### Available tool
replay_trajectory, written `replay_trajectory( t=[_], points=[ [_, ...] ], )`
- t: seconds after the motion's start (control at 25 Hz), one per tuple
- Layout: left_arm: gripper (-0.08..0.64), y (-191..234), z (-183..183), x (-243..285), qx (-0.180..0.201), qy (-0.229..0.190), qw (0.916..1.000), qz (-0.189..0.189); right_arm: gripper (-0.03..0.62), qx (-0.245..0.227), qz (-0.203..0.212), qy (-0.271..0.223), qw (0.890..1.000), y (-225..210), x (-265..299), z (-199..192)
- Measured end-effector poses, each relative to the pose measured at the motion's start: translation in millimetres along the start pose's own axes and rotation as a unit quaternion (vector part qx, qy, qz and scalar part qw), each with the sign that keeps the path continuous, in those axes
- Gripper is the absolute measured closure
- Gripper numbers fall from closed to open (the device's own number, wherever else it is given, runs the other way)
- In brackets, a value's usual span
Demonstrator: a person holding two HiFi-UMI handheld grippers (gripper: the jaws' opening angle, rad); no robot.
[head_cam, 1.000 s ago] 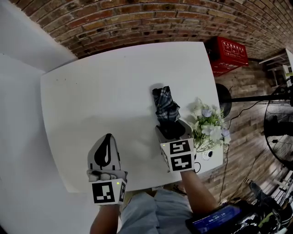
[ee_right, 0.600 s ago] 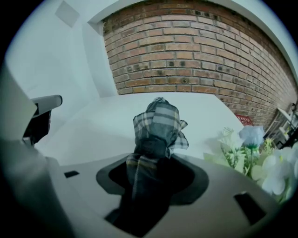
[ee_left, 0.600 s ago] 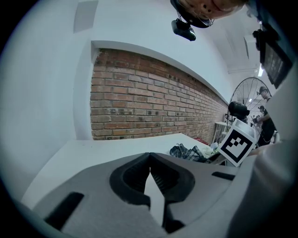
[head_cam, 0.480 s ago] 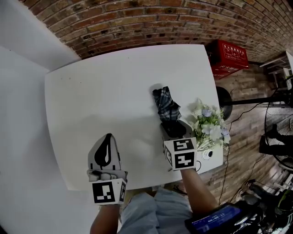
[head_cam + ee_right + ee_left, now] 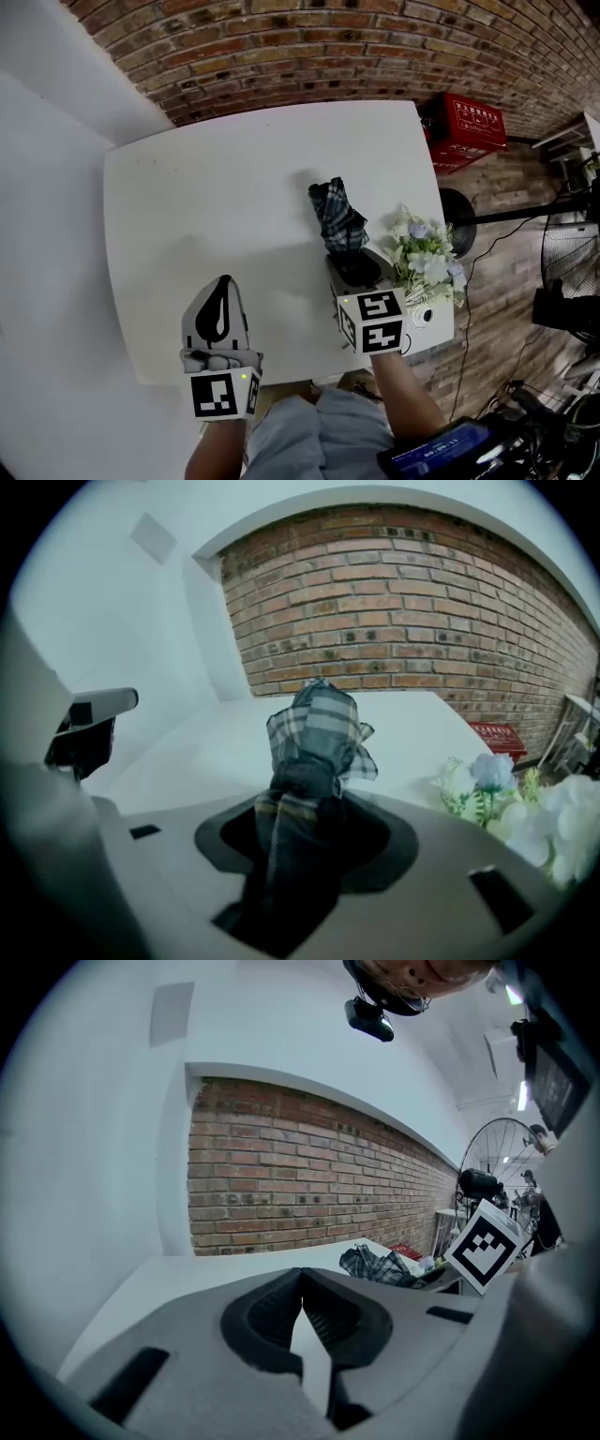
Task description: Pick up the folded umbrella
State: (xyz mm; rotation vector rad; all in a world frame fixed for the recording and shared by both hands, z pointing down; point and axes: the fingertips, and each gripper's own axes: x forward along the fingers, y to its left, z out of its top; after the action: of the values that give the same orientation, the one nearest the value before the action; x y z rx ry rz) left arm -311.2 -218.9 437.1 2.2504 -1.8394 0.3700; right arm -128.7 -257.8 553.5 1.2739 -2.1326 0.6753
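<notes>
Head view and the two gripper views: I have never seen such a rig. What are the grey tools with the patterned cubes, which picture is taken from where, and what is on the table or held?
There is no robot here: a person carries two hand-held two-jaw grippers, and the cubes are part of them. The head view looks down from the person's head onto the left gripper and right gripper over a white table. Each other picture looks along one gripper's own jaws. A flower bouquet sits on the table. The right jaws have just been closing and clamp the plaid folded umbrella; the left's are shut, empty.
</notes>
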Motion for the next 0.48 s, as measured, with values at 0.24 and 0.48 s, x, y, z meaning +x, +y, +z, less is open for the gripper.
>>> replay_trajectory(
  t=[0.24, 0.48],
  points=[
    [0.554, -10, 16, -16, 0.010, -0.021, 0.9997, 0.007, 0.397, -0.008, 0.016, -0.044, 0.999, 12, -22, 18],
    [0.554, -24, 40, -35, 0.020, -0.046, 0.9985, 0.024, 0.397, -0.024, 0.042, -0.088, 0.995, 22, -53, 41]
  ],
)
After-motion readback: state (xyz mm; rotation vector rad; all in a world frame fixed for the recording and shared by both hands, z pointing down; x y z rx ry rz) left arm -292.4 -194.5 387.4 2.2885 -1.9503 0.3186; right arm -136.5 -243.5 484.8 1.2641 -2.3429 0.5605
